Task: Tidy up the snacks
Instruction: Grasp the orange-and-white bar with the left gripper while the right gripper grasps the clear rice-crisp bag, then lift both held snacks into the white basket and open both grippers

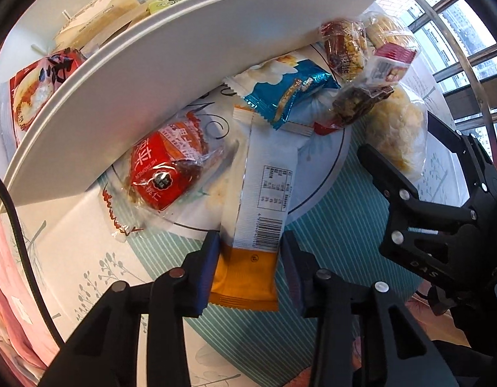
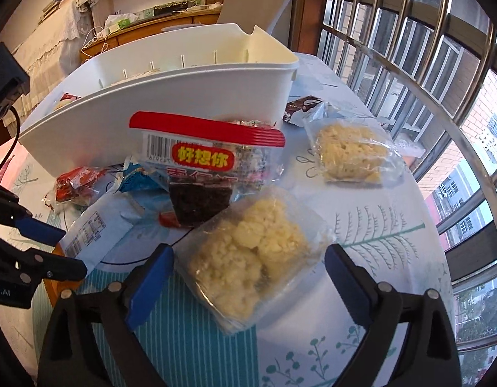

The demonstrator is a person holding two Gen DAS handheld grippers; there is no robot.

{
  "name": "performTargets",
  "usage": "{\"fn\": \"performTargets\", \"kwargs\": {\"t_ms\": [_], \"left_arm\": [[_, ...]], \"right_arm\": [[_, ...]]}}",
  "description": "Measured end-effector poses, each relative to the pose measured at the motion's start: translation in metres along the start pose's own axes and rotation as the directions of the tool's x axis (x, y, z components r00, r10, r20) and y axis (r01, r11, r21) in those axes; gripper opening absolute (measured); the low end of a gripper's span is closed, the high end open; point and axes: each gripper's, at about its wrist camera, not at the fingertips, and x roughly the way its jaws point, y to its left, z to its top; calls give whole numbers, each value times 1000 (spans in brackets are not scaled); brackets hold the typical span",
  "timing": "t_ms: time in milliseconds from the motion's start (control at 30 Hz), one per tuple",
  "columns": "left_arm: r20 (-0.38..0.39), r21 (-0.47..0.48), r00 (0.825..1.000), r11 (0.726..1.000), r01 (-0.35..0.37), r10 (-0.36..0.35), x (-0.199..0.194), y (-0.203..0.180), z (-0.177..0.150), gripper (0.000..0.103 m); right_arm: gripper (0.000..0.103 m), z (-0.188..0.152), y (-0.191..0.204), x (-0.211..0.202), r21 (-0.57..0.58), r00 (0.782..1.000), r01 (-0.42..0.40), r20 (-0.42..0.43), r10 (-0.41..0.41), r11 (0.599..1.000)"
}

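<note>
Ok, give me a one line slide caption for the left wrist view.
Left gripper closed on a white-and-orange snack packet beside the white bin, loose snacks behind.

Loose snack packets (image 1: 264, 174) lie heaped flat on the table beside a white bin (image 2: 171, 109) holding more packets.

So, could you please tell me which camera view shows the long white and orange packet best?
The left wrist view: the long white and orange packet runs up the middle of the picture, barcode and orange end visible, between the left gripper's pads. The right wrist view catches only its white end at the left edge.
</note>
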Motion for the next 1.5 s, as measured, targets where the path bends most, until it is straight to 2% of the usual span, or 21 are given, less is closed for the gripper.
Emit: {"fn": "performTargets", "kwargs": {"t_ms": [133, 200, 233, 367, 533, 633, 900, 1100, 1233, 1500], "left_arm": [[8, -16, 1000, 1000, -1, 1, 0, 4, -3, 37], [15, -25, 1000, 1000, -3, 3, -1, 5, -10, 37], [17, -30, 1000, 1000, -3, 3, -1, 5, -11, 37], [30, -45, 1000, 999, -2, 3, -4, 3, -15, 33], [41, -74, 999, 997, 6, -3, -6, -2, -14, 31], [49, -86, 999, 996, 12, -8, -10, -5, -16, 30], [104, -132, 994, 991, -2, 16, -32, -16, -21, 30], [186, -157, 982, 988, 6, 24, -63, -24, -30, 30], [242, -185, 970, 982, 23, 23, -84, -28, -40, 30], [334, -231, 942, 972, 44, 37, -127, -27, -57, 30]], "right_arm": [[96, 5, -1, 11, 8, 999, 35, -9, -35, 999], [95, 7, -4, 16, 21, 999, 21, -25, -20, 1000], [93, 8, -6, 18, 31, 999, 14, -29, -13, 999], [69, 10, -15, 18, 49, 1000, 1, -29, 0, 999], [56, 11, -19, 15, 37, 999, -21, -41, 23, 999], [51, 13, -24, 14, 52, 997, -54, -53, 57, 997], [49, 10, -45, 7, 127, 981, -146, -106, 160, 981], [49, 7, -64, -3, 195, 959, -200, -161, 232, 960], [49, 10, -72, -14, 187, 952, -222, -170, 254, 957], [49, 29, -79, -38, 109, 957, -239, -141, 253, 965]]}}
